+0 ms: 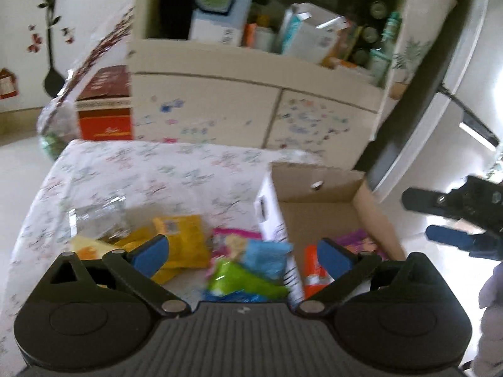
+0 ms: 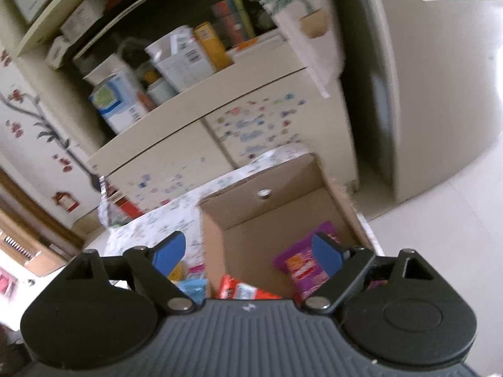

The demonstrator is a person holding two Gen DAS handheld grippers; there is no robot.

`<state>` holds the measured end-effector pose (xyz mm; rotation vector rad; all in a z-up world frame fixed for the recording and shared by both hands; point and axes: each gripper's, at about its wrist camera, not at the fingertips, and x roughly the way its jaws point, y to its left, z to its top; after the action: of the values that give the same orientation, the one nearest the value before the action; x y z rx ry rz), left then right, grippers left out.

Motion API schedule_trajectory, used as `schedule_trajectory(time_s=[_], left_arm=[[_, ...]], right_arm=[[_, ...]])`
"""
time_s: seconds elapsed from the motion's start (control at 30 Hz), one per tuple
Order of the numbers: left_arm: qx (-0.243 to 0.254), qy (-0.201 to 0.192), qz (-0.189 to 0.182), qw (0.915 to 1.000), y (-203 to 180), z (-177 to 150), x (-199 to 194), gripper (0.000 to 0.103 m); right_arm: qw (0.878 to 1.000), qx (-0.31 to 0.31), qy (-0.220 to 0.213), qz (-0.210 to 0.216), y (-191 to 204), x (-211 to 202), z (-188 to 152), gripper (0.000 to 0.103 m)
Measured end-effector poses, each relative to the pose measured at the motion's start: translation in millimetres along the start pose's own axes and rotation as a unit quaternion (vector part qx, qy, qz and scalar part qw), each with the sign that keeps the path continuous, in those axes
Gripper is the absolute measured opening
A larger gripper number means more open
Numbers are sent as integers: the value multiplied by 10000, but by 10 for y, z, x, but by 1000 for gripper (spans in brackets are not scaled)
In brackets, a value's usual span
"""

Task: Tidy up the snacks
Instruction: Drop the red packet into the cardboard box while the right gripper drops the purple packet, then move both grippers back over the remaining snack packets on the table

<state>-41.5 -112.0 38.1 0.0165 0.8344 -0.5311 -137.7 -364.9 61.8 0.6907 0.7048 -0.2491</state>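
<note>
Several snack packets lie on the flower-patterned tablecloth [image 1: 132, 169]: yellow ones [image 1: 185, 245], a green one [image 1: 242, 279], a blue one [image 1: 267, 256] and a pink one [image 1: 234, 235]. To their right stands an open cardboard box [image 1: 314, 210] [image 2: 261, 220] holding an orange packet [image 1: 314, 270] [image 2: 239, 289] and a purple packet [image 1: 361, 240] [image 2: 298, 264]. My left gripper [image 1: 242, 257] hovers open over the loose packets, with nothing pressed by its pads. My right gripper [image 2: 248, 254] [image 1: 421, 220] stands open above the box, holding nothing.
Crumpled clear plastic [image 1: 97, 216] lies at the table's left. Behind the table is a cream cabinet [image 1: 251, 106] with cluttered shelves [image 2: 176, 62]. A red box [image 1: 105, 106] and a plastic bag [image 1: 56, 125] sit on the floor at left. A white fridge [image 2: 440, 94] stands at right.
</note>
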Motion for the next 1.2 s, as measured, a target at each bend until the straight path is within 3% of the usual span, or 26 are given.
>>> schedule_trajectory(time_s=[0.2,0.43,0.7,0.9,1.07,1.2], left_arm=[[354,253,242,9988,71,-215,46,102],[757,560,253,9952,75,-501,220,102],[1043,539,166,9929,-17,-679,458,102],[963,501,234,9938,19,-741,593,102],[459,569,632,9953,240,-675,609,99],[171,655,1293,9893,516,-649,581,100]], right_arm=[[9985,-159,269,453,173,91,-90,88],[9921,4,727,1023,299,244,-196,88],[9856,85,1048,1323,439,419,-296,88],[9829,212,1210,1369,505,590,-354,88],[9819,269,1313,1338,592,762,-409,88],[9850,-71,1216,1223,730,880,-398,88]])
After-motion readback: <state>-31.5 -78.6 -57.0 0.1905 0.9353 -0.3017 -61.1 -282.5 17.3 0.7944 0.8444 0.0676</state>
